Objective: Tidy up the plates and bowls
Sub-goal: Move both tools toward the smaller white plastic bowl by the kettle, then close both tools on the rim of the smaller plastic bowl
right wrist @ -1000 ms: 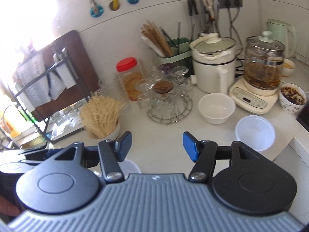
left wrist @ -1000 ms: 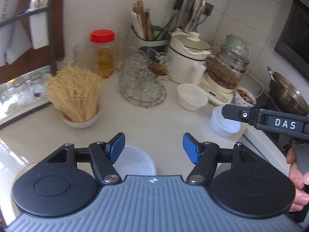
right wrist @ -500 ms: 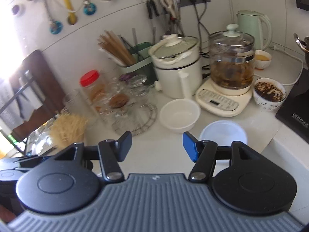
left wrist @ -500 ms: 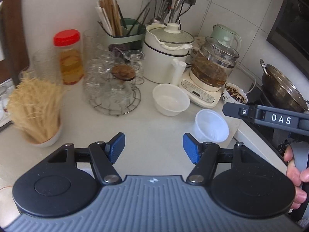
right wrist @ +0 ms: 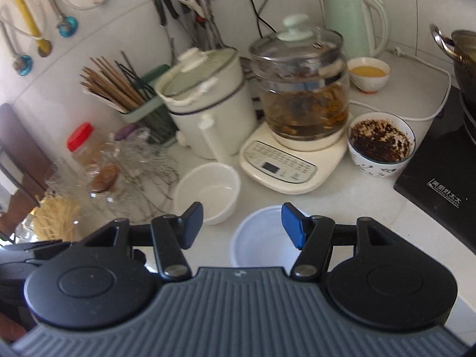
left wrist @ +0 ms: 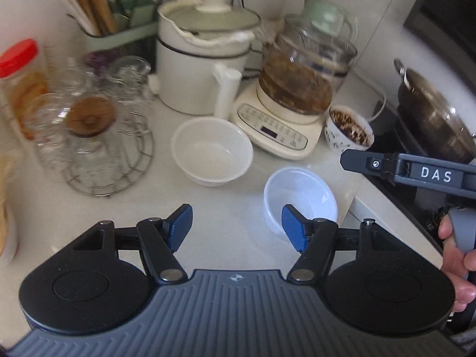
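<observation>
A white ceramic bowl [left wrist: 212,151] [right wrist: 206,192] sits empty on the pale counter in front of the white cooker. Right of it stands a smaller translucent plastic bowl [left wrist: 300,195] [right wrist: 261,239], also empty. My left gripper [left wrist: 236,227] hovers open above the counter, its right pad over the plastic bowl's near rim, nothing between its pads. My right gripper [right wrist: 242,224] is open too, above the plastic bowl, with its left pad in front of the ceramic bowl's rim. In the left wrist view the right gripper's finger [left wrist: 410,172] reaches in from the right.
Behind the bowls stand a white cooker [left wrist: 202,59], a glass kettle on a cream base [right wrist: 297,95], a bowl of dark flakes [right wrist: 380,145] and a wire rack of glasses [left wrist: 86,131]. A hob with a pan [left wrist: 437,119] lies to the right, past the counter's edge.
Both grippers have swept to the right along the counter and sunk a little. The two bowls now lie closer below them. The noodle bowl has slid out to the left.
</observation>
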Demonstrator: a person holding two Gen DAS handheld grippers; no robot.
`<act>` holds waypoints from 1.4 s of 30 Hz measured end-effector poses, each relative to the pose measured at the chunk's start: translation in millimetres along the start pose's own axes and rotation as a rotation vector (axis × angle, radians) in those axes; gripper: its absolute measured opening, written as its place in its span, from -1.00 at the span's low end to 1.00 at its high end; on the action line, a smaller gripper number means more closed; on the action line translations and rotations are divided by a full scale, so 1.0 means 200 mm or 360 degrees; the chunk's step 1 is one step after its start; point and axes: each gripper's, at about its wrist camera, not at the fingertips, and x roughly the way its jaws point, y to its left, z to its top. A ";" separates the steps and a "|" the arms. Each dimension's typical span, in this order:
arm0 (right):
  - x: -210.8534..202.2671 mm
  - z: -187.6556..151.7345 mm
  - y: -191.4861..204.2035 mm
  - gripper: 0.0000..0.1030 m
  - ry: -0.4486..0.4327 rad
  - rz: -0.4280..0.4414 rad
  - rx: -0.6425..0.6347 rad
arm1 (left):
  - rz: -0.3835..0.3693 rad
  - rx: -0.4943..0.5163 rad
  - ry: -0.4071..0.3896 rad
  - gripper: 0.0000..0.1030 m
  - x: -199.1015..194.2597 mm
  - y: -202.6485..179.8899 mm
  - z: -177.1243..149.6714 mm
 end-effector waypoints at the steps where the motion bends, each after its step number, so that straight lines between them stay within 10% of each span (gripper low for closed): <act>1: 0.02 0.01 -0.03 0.20 0.0014 0.0004 0.0007 | -0.0011 0.0002 0.0017 0.38 0.04 -0.01 0.01; 13: 0.28 0.02 -0.33 0.19 0.0230 0.0039 0.0062 | -0.0037 -0.0079 0.0208 0.35 0.38 -0.12 0.09; 17: 0.37 0.02 -0.39 0.17 0.0343 0.0060 0.0061 | -0.0023 -0.0145 0.0263 0.02 0.46 -0.12 0.08; 28: 0.56 0.00 -0.51 -0.55 0.0573 0.0122 0.0062 | 0.0033 -0.0409 0.0368 -0.50 0.61 -0.08 0.05; 42: 0.58 0.02 -0.55 -0.79 0.0609 0.0225 0.0035 | 0.0016 -0.0441 0.0336 -0.88 0.64 -0.14 0.10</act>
